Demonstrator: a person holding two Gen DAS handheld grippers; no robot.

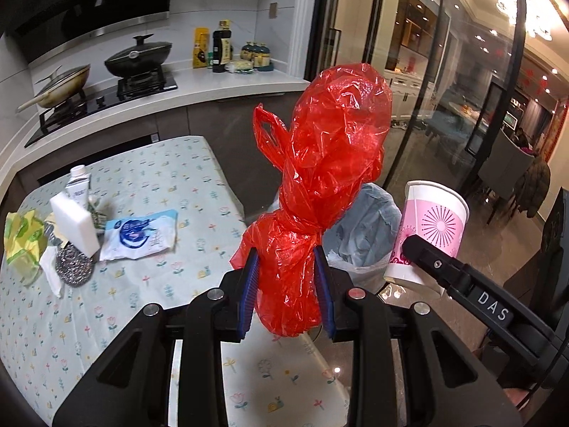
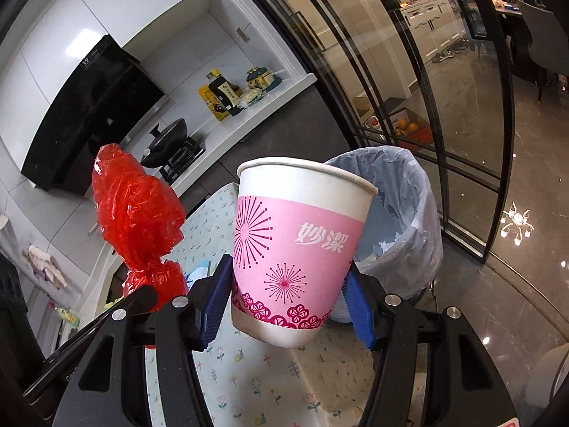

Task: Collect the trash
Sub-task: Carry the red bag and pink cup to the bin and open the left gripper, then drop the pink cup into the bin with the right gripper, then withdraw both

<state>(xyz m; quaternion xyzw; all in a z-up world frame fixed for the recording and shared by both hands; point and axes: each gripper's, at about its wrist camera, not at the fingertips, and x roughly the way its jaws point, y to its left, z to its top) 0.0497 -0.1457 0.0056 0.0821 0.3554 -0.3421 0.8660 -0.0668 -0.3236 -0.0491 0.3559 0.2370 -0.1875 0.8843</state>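
Note:
My left gripper (image 1: pixel 286 284) is shut on a knotted red plastic bag (image 1: pixel 320 163) and holds it upright above the table's right edge. My right gripper (image 2: pixel 288 297) is shut on a pink and white paper cup (image 2: pixel 298 249), held upright. Both show in the other view: the cup (image 1: pixel 428 235) to the right of the bag, the bag (image 2: pixel 138 220) to the left of the cup. A trash bin with a pale blue liner (image 2: pixel 402 220) stands on the floor just past the table, behind both items, and shows in the left wrist view (image 1: pixel 362 238).
The table (image 1: pixel 149 306) has a floral cloth. On its left lie a white sponge (image 1: pixel 74 222), a steel scourer (image 1: pixel 73 265), a blue and white wrapper (image 1: pixel 140 236), a small carton (image 1: pixel 80 183) and yellow-green wrappers (image 1: pixel 21 245). A glass sliding door (image 2: pixel 444 106) stands behind the bin.

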